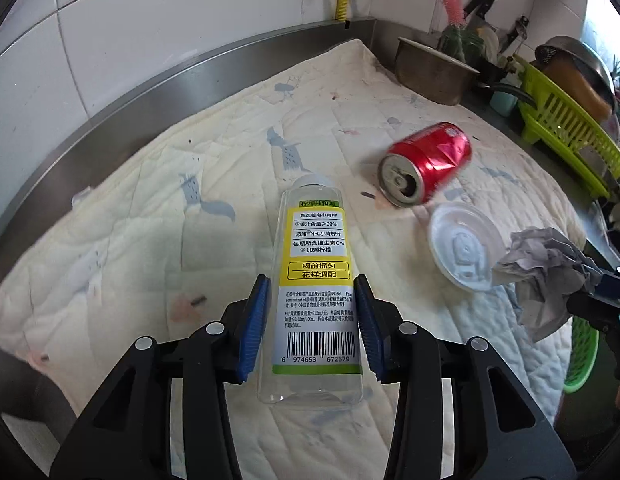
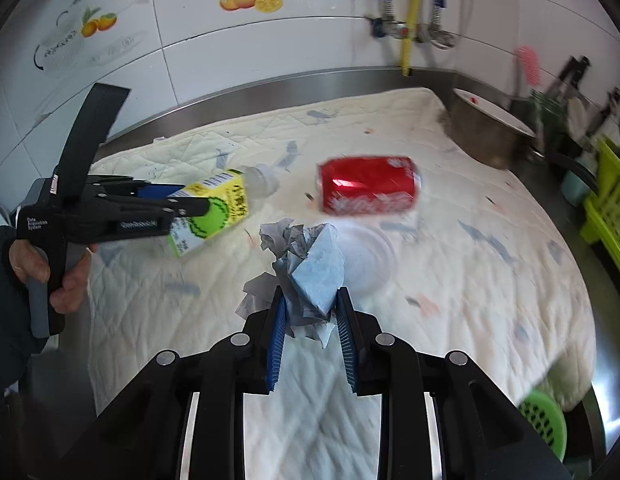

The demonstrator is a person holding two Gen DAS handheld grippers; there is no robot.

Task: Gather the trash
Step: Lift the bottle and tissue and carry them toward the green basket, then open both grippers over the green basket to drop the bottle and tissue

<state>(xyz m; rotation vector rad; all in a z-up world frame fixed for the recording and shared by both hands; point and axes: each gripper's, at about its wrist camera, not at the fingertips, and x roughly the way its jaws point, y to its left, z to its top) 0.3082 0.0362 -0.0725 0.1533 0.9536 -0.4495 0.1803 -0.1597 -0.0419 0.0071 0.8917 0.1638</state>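
My left gripper (image 1: 313,286) is shut on a clear plastic bottle (image 1: 316,264) with a yellow-green label; the bottle points away from me over the quilted cloth (image 1: 169,216). In the right wrist view the left gripper (image 2: 197,200) holds the same bottle (image 2: 217,208) at the left. My right gripper (image 2: 310,300) is shut on a crumpled grey-blue paper wad (image 2: 305,264), which also shows at the right of the left wrist view (image 1: 546,276). A dented red soda can (image 1: 428,162) (image 2: 368,190) lies on its side on the cloth. A white plastic lid (image 1: 464,246) (image 2: 370,260) lies near it.
A steel pot (image 1: 434,74) (image 2: 490,136) stands at the cloth's far right corner. A lime-green dish rack (image 1: 570,128) with bowls sits further right. A green basket (image 2: 546,420) (image 1: 582,356) is below the counter edge at right. Tiled wall and a steel backsplash (image 1: 149,96) run behind.
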